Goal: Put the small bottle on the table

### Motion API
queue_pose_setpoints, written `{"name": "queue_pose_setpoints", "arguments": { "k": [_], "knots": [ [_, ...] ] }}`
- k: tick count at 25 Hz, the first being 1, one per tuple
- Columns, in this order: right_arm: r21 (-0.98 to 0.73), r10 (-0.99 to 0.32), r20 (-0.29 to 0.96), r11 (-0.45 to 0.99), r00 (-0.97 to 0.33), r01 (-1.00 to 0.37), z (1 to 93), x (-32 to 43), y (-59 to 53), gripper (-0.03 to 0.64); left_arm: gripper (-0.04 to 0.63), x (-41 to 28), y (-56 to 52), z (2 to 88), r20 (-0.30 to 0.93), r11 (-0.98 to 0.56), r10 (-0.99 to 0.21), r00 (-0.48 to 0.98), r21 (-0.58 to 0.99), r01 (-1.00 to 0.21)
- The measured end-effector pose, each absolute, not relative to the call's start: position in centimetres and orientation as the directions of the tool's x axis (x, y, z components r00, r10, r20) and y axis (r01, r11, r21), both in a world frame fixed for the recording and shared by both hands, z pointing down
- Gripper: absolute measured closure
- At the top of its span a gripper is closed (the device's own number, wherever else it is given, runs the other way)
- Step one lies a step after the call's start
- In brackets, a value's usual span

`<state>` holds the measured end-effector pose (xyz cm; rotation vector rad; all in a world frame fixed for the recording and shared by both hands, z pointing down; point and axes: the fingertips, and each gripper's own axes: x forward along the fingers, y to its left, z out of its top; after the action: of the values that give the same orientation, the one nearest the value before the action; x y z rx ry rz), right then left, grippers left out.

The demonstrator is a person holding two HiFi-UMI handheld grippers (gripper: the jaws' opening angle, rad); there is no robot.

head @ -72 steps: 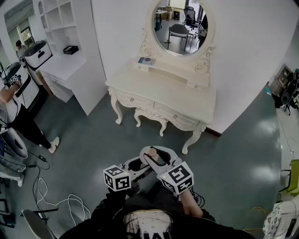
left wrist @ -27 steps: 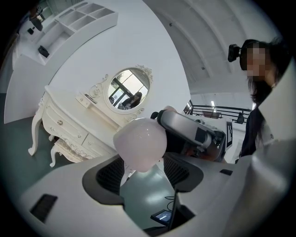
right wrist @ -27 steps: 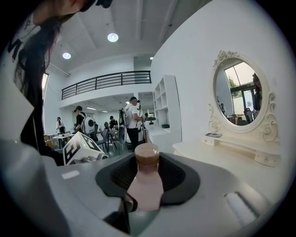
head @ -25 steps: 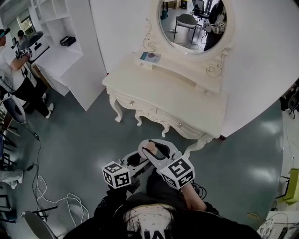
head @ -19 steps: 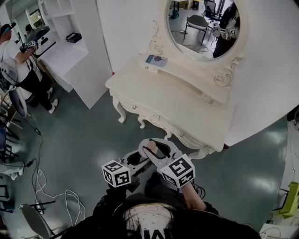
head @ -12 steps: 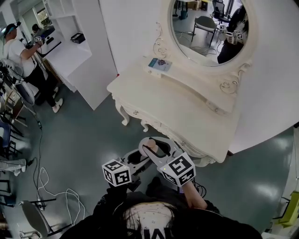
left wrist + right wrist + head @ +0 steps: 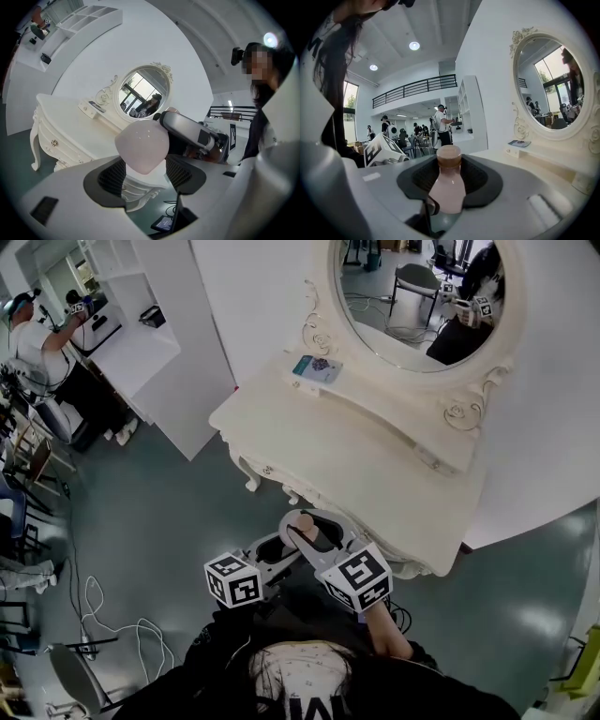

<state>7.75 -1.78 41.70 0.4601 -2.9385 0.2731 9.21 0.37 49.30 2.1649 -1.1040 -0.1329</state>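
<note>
A small pink bottle (image 7: 302, 523) with a brown cap stands upright between the pads of my right gripper (image 7: 314, 532), which is shut on it. In the right gripper view the bottle (image 7: 449, 187) fills the gap of that gripper (image 7: 449, 180). My left gripper (image 7: 272, 559) sits just left of it, jaws apart. In the left gripper view the bottle's rounded base (image 7: 142, 144) looms just beyond the open left gripper (image 7: 145, 173). The white dressing table (image 7: 375, 465) lies directly ahead, its front edge by the bottle.
An oval mirror (image 7: 422, 296) rises at the table's back, with a small blue-and-white box (image 7: 317, 367) on the ledge below it. A white shelving unit (image 7: 150, 343) stands to the left. People (image 7: 37, 334) work at far left. Cables (image 7: 112, 634) lie on the floor.
The dressing table has come nearer and now reaches the grippers. Both grippers keep their places in the head view, the bottle still held in the right one.
</note>
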Motion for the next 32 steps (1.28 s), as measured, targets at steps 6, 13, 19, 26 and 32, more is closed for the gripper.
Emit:
{"name": "queue_pose_setpoints", "arguments": {
  "k": [6, 13, 19, 26, 32],
  "knots": [
    [-0.157, -0.35, 0.18, 0.913, -0.919, -0.378, 40.7, 8.4, -3.1, 0.469, 0.345, 9.8, -0.7, 48.2, 0.207, -0.44, -0.7, 0.684, 0.629, -0.641],
    [-0.143, -0.428, 0.206, 0.877, -0.88, -0.459, 41.6, 7.1, -7.8, 0.468, 0.345, 8.6, -5.4, 49.2, 0.2, -0.491, -0.631, 0.75, 0.646, -0.585],
    [-0.164, -0.492, 0.234, 0.83, -0.838, -0.533, 42.2, 3.9, -14.0, 0.469, 0.345, 5.2, -11.2, 49.6, 0.209, -0.525, -0.561, 0.801, 0.659, -0.539],
    [-0.171, -0.53, 0.28, 0.793, -0.801, -0.585, 42.9, -1.2, -19.8, 0.469, 0.345, 0.1, -16.8, 50.3, 0.212, -0.533, -0.501, 0.839, 0.689, -0.492],
    [-0.201, -0.565, 0.31, 0.747, -0.765, -0.633, 43.8, -4.3, -23.0, 0.469, 0.345, -3.2, -19.6, 51.0, 0.213, -0.544, -0.446, 0.869, 0.707, -0.453]
  ]
}}
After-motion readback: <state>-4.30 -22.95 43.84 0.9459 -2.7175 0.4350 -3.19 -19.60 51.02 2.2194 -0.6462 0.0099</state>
